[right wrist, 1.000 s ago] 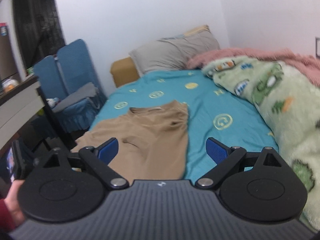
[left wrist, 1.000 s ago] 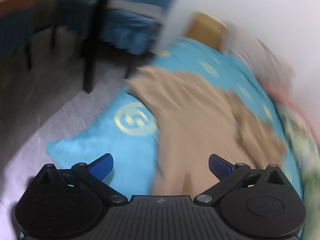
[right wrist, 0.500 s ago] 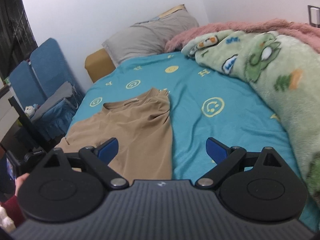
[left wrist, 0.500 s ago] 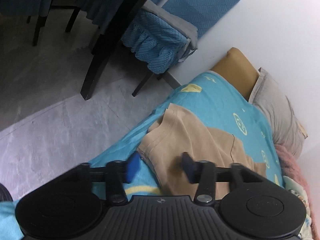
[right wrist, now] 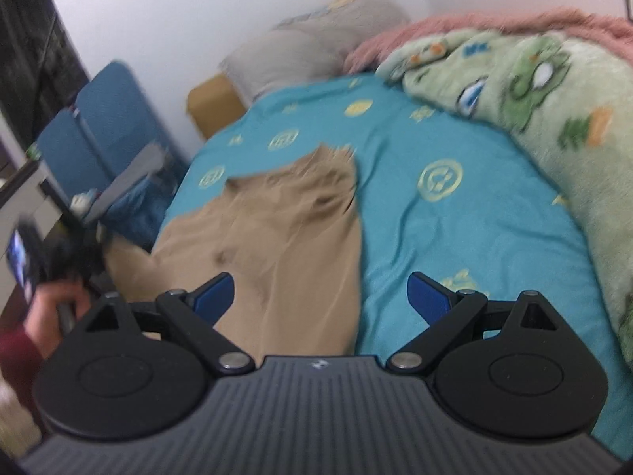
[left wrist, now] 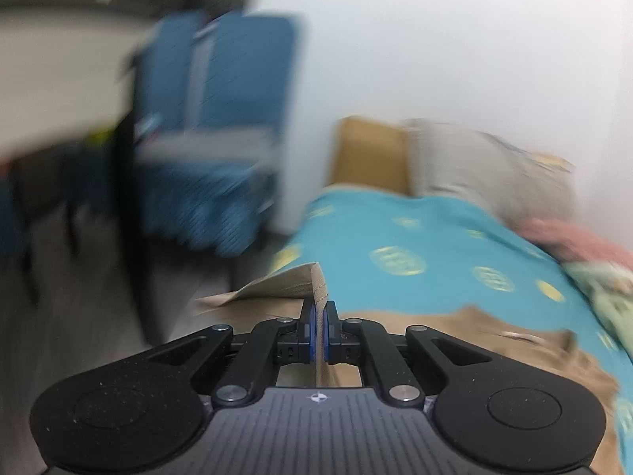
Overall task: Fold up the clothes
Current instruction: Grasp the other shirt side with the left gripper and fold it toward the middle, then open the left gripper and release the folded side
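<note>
A tan shirt (right wrist: 277, 237) lies spread on the teal bed sheet (right wrist: 435, 217), near the bed's left side. My left gripper (left wrist: 319, 308) has its jaws closing tight on the shirt's edge (left wrist: 292, 283), the blue pads pressing the cloth between them, and that edge is raised off the bed. In the right wrist view, a hand in a dark red sleeve (right wrist: 55, 301) holds that gripper at the shirt's left corner. My right gripper (right wrist: 320, 289) hangs open above the shirt's near right edge, with nothing between its fingers.
A green cartoon blanket (right wrist: 554, 118) and a pink one (right wrist: 474, 31) are heaped along the bed's right side. A grey pillow (right wrist: 316, 51) and a brown box (right wrist: 213, 99) sit at the head. Blue chairs (left wrist: 213, 138) and a table stand left of the bed.
My left gripper went from open to shut on the shirt's edge, then rose and swung so its view now faces the head of the bed. My right gripper dipped toward the shirt and stays open.
</note>
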`<state>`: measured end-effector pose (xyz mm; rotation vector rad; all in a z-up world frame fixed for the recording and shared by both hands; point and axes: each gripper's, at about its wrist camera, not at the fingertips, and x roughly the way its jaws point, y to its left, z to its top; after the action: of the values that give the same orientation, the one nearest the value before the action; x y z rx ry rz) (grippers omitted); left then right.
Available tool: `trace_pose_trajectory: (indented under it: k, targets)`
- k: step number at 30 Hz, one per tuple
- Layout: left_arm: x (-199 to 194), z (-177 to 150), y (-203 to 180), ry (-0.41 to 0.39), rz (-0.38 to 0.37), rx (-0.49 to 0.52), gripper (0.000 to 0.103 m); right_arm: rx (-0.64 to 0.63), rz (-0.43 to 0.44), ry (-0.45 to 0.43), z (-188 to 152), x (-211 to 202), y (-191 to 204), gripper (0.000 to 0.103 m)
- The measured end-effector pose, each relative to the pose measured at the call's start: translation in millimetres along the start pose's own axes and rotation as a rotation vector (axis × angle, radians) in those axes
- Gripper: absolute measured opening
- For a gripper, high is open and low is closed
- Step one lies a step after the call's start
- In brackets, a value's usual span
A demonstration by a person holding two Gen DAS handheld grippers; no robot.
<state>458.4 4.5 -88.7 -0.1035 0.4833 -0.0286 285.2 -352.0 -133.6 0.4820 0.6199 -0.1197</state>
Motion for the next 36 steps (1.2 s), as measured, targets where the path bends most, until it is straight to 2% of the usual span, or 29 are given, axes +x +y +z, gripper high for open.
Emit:
trace_pose_trajectory:
  k: [2, 7, 11, 13, 14, 15, 17, 19, 21, 23, 26, 29, 31, 34, 36]
  targets:
    - [-14, 15, -39, -0.002, -0.061, 0.093, 0.004, -0.001, 0.016, 0.027, -3, -1, -1, 0.096]
    - [-24, 22, -143, 0.050, -0.186, 0.256, 0.004, 0.050, 0.040, 0.048, -6, -9, -19, 0.096]
    - [-16, -4, -205, 0.104, -0.246, 0.280, 0.004, 0.109, 0.024, 0.042, -5, -10, -42, 0.096]
    - [-10, -15, -219, 0.155, -0.288, 0.235, 0.008, 0.135, 0.019, 0.041, -4, -9, -51, 0.096]
    - [-8, -19, -224, 0.179, -0.312, 0.204, 0.017, 0.146, 0.019, 0.041, -3, -7, -54, 0.096]
    - [-7, -22, -228, 0.203, -0.334, 0.177, 0.036, 0.145, 0.018, 0.038, -3, -6, -55, 0.096]
    - [-12, -27, -226, 0.204, -0.335, 0.192, 0.050, 0.140, 0.018, 0.030, -1, -4, -55, 0.096]
    - [-29, -31, -226, 0.183, -0.346, 0.229, 0.056, 0.135, 0.018, 0.022, 0, -3, -56, 0.096]
    - [-46, -33, -216, 0.166, -0.346, 0.257, 0.069, 0.118, 0.029, 0.012, 1, -1, -52, 0.096]
    - [-71, -37, -200, 0.148, -0.328, 0.272, 0.072, 0.094, 0.047, 0.001, 3, 0, -48, 0.096]
    - [-125, -49, -173, 0.130, -0.254, 0.280, 0.075, 0.049, 0.094, -0.025, 3, -2, -40, 0.096]
    - [-177, -67, -134, 0.094, -0.217, 0.226, 0.083, -0.016, 0.119, -0.066, 1, -11, -28, 0.096]
    - [-197, -84, -113, 0.121, -0.231, 0.198, 0.086, -0.056, 0.130, -0.086, -1, -15, -20, 0.096]
    - [-207, -113, -97, 0.192, -0.211, 0.252, 0.084, -0.116, 0.121, -0.077, -6, -18, -6, 0.096]
    - [-213, -117, -88, 0.207, -0.214, 0.241, 0.084, -0.165, 0.111, -0.068, -13, -20, 5, 0.096]
